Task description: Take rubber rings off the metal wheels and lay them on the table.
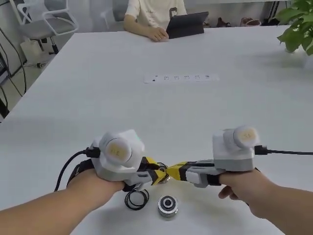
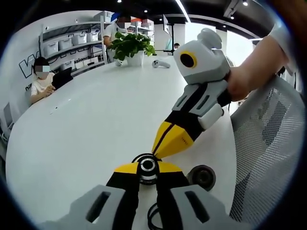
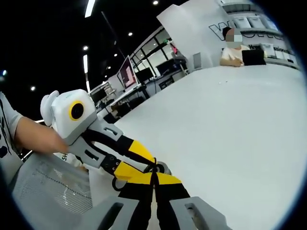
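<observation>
My left gripper (image 1: 159, 176) is shut on a small metal wheel (image 2: 147, 166), held just above the white table (image 1: 161, 107). From the right, my right gripper (image 1: 172, 172) meets it tip to tip, jaws shut on the black rubber ring (image 2: 142, 157) at the wheel's rim. The right gripper view has its own yellow tips (image 3: 153, 176) pressed together against the wheel (image 3: 164, 167). A second metal wheel (image 1: 167, 204) stands on the table below the grippers. Loose black rubber rings (image 1: 137, 198) lie beside it.
A person sits at the table's far end behind a dark tablet (image 1: 186, 24). A white power strip (image 1: 181, 77) lies mid-table. A potted plant (image 1: 298, 27) stands at the far right. A mesh chair (image 2: 259, 158) is close to the near edge.
</observation>
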Available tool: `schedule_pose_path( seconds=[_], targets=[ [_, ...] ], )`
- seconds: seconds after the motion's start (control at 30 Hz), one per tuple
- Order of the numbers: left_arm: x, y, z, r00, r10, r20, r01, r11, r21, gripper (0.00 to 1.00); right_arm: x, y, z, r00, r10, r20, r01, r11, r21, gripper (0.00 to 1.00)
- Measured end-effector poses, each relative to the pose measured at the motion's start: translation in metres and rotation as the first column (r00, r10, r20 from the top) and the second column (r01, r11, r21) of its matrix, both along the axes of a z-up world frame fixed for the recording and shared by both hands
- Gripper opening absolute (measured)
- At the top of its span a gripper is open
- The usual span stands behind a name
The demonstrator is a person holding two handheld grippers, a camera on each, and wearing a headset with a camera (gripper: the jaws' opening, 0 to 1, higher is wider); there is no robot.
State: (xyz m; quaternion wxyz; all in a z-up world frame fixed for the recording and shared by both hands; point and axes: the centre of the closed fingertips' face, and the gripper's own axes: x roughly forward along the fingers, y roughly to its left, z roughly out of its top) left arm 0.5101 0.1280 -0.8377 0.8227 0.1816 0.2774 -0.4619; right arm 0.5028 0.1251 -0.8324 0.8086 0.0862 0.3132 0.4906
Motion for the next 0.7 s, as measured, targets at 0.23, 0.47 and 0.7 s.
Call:
schedule_pose_path(
  seconds=[0.23,0.47,0.7],
  targets=[
    [0.0003,-0.0002,-0.0001,1.0,0.004,-0.013,-0.004,1.0,0.003,0.08,0.0002,0.0002,-0.001,1.0,0.004,0.001,-0.004,1.0,-0.002,0.0],
    [-0.0024,-0.0021,0.0004,0.999,-0.002,-0.039,0.001,1.0,-0.007,0.12,-0.0019,0.0003,-0.0034,1.0,0.014,0.002,-0.013,1.0,-0.014,0.0],
    [-0.0052,-0.0007,0.0007,0.999,-0.009,-0.039,0.01,1.0,0.008,0.15,-0.0029,0.0008,-0.0031,1.0,0.017,0.004,-0.017,1.0,-0.013,0.0]
  ],
)
